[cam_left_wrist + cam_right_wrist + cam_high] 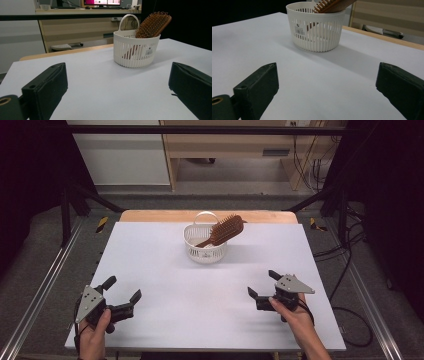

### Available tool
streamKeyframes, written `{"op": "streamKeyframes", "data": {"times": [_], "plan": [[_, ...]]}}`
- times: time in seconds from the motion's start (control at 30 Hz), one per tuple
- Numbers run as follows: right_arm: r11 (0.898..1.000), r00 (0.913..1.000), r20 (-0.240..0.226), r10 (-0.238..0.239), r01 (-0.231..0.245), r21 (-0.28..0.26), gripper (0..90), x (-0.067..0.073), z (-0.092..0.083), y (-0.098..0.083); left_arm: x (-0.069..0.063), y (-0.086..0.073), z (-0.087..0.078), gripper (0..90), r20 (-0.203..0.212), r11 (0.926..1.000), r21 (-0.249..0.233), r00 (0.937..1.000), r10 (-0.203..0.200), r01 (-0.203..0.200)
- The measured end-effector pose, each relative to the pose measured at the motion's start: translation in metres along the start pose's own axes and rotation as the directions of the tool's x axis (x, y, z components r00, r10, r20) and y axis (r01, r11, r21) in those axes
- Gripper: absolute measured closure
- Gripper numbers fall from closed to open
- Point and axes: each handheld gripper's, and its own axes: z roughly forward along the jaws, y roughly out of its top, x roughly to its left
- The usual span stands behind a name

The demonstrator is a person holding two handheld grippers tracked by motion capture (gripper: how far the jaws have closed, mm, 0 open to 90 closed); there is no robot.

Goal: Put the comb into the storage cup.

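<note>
Left tongs [123, 289]: jaws spread wide, nothing between them, held low over the near left part of the flat white worktop [165, 270] by the person's left hand [92, 332]. Right tongs [263, 284]: jaws likewise spread wide and empty, held over the near right part of the worktop by the right hand [295, 312]. The two tongs are well apart from each other.

White slotted plastic basket with a hoop handle [205, 251]: stands upright on the worktop, well ahead of both tongs and roughly midway between their lines, clear of either. In the left gripper view the basket [136, 51] sits ahead and right of centre; in the right gripper view the basket [315, 28] sits ahead and left of centre.

Brown wooden paddle hairbrush [224, 230]: rests tilted in the basket, handle down inside, bristled head [152, 25] leaning over the rim on the side toward the right tongs. A small label is fixed to the basket wall.
</note>
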Motion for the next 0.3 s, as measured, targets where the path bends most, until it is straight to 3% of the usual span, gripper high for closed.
{"op": "streamKeyframes", "data": {"times": [0.3], "plan": [[0.999,0.9994,-0.031,0.011,-0.01,0.04,6.4,0.0061,0.0078,0.0025,-0.0026,-0.0007,0.0028,2.2,0.004,0.9998,0.017,0.9999,0.014,-0.014]]}}
